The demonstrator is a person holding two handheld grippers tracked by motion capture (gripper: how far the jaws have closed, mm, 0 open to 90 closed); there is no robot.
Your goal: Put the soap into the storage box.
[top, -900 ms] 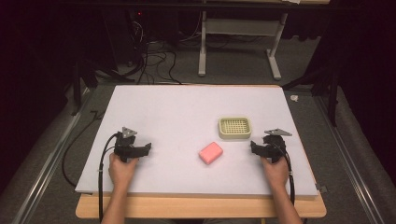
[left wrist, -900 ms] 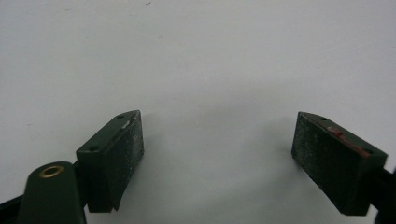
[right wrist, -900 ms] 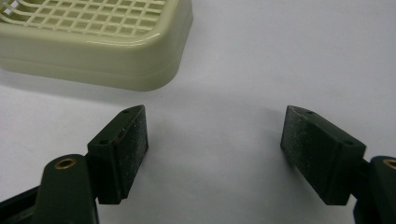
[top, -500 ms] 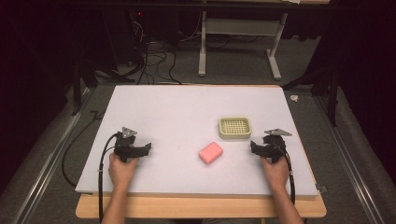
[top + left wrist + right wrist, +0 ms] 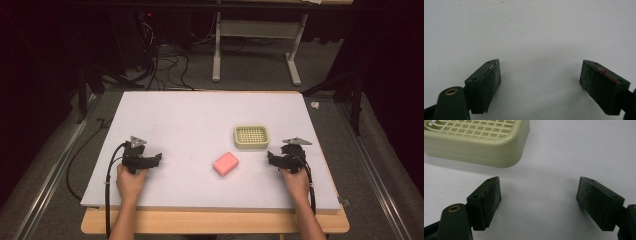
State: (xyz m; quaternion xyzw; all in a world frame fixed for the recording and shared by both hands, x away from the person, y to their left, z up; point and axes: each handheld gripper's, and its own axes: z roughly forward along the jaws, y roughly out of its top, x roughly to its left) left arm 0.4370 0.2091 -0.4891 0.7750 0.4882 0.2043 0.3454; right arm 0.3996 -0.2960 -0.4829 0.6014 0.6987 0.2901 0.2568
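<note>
Two grippers sit low on the white surface [image 5: 165, 115] with nothing between them and the work yet, and I read that as a ready stance: both are parked at the near edge, well apart, so the middle stays free. My left gripper [image 5: 150, 161] rests at the lower left of the high view, its jaws spread wide and empty over bare white sheet in the left gripper view [image 5: 540, 82]. My right gripper [image 5: 274, 159] lies at the lower right, jaws likewise released and holding nothing [image 5: 537, 202]. The pink soap bar [image 5: 225, 163] lies flat just below centre of the high view, between the two grippers and nearer the right one, turned slightly askew. The cream soap dish [image 5: 251, 137] sits just up and right of the bar, apart from it, its grid top bare; its corner fills the upper left of the right gripper view [image 5: 481, 147], near the left jaw. I judge the bar is meant for that dish, so the right side has the shorter reach. Both forearms enter from the bottom edge, wrists level, hands curled over the handles, jaws pointing inward toward the middle.
</note>
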